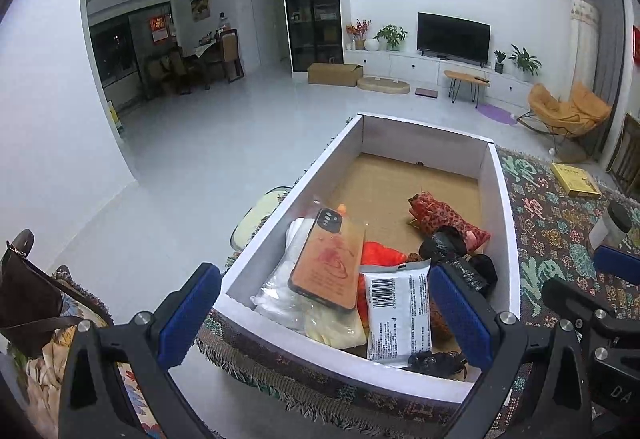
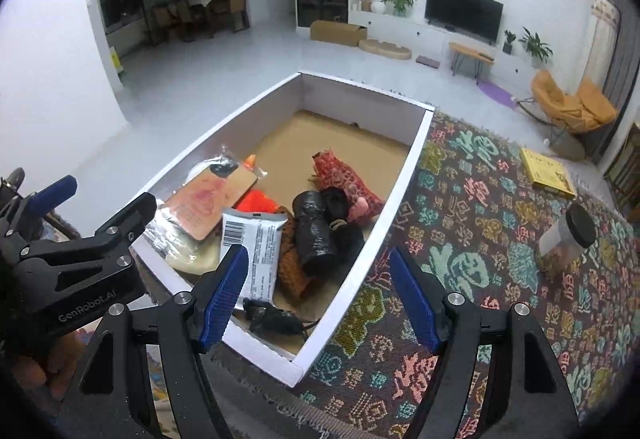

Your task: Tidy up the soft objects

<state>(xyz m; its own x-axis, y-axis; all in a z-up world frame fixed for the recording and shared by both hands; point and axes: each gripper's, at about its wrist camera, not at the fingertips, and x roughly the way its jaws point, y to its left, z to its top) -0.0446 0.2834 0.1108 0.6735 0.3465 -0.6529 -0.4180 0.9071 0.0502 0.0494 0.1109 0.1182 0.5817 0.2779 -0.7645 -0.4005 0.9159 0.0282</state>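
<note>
1. Both grippers, left (image 1: 320, 303) and right (image 2: 318, 293), hang with jaws wide apart, gripping nothing.
2. White box (image 2: 404, 195) lies just ahead of and below the fingertips.
3. Box contents: phone case (image 1: 330, 265), white packet (image 1: 398, 313), red pouch (image 2: 346, 179), black bundle (image 2: 314, 229).

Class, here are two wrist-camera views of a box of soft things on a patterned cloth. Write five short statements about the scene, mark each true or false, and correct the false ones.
1. The phone case lies inside the white box. True.
2. Both grippers hold something. False: the left gripper and the right gripper are open and empty.
3. The jar with the black lid stands inside the box. False: it stands outside, on the patterned cloth.
4. The yellow book lies on the cloth, outside the box. True.
5. The far end of the box is packed full. False: bare brown bottom shows there.
</note>
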